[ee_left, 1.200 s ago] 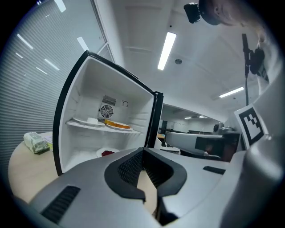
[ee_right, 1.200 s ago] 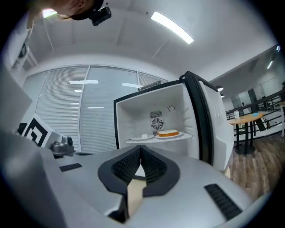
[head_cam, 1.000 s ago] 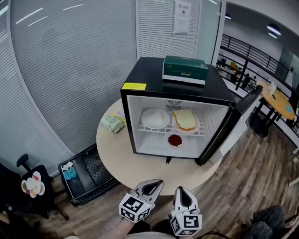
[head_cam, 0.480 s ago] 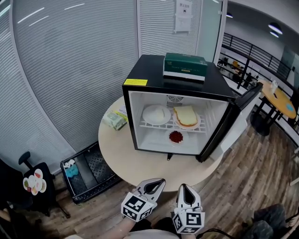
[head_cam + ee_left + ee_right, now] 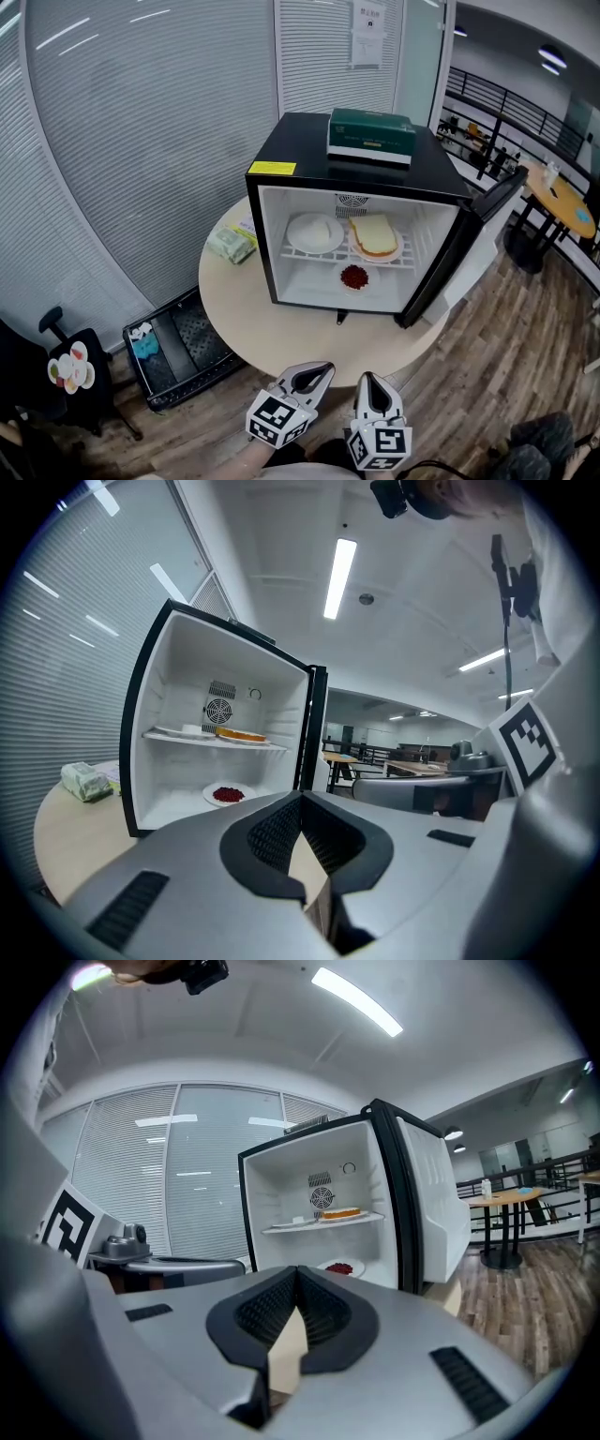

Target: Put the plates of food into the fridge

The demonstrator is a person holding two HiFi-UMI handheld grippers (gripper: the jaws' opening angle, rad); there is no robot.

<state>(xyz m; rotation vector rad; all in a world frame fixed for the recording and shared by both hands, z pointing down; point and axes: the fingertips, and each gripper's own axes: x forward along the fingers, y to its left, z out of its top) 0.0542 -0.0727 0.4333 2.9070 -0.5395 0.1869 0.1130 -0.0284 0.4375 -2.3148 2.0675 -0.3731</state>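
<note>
Three plates of food sit inside the fridge [image 5: 300, 150] at the centre of the head view. The white plate [image 5: 315, 232] and the toast plate [image 5: 376, 239] lie side by side on the wire shelf, with the plate of red food [image 5: 354, 277] on the floor below. The left gripper [image 5: 322, 368] and right gripper [image 5: 366, 377] hang at bottom centre, jaws together and empty, well apart from the fridge. The door [image 5: 469, 234] stands open at centre right, overhanging the table [image 5: 281, 328]. Likely hazard: a hard push on the door could shift the fridge or jolt the shelf plates.
</note>
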